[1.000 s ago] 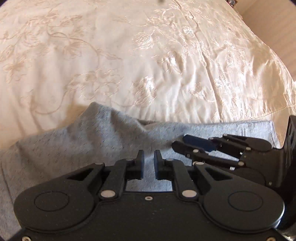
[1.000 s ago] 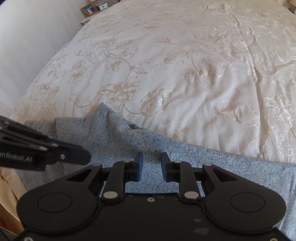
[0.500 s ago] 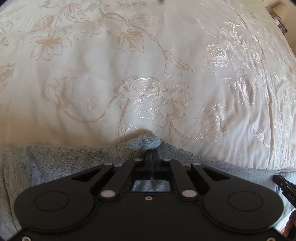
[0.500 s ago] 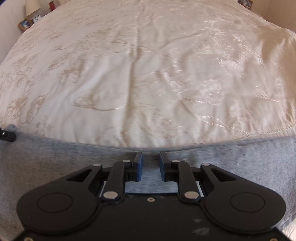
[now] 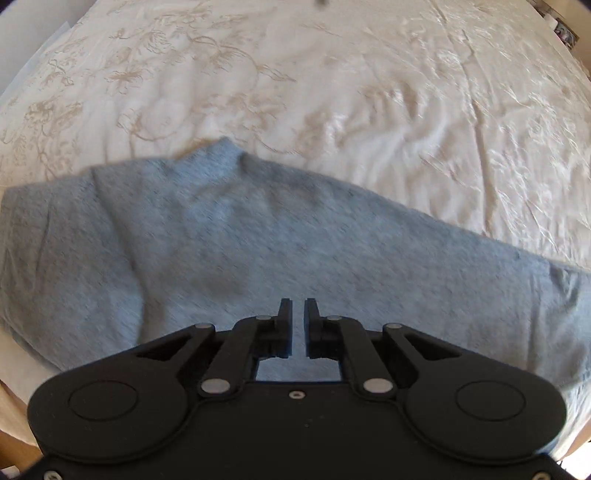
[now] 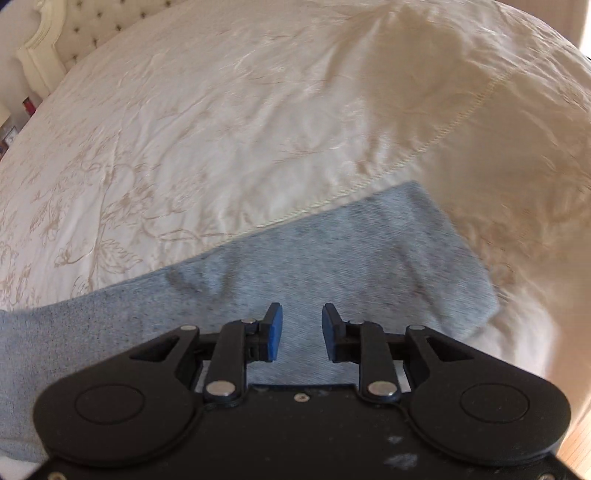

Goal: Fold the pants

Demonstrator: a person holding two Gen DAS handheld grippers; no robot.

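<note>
Grey sweatpants lie flat across the near edge of a bed, waist end at the left, leg running to the right. My left gripper hovers above the middle of the pants, jaws a small gap apart and empty. In the right wrist view the leg end of the pants lies on the bedspread, cuff at the right. My right gripper is open and empty above that leg end.
A cream bedspread with embroidered flowers covers the bed; its seamed hem runs past the cuff. A tufted headboard stands at the far left. The bed's edge and floor are at the lower right.
The left gripper was shut on the pants' edge half a second ago; it has let go and lifted away. The right gripper has opened wider and swung toward the cuff end.
</note>
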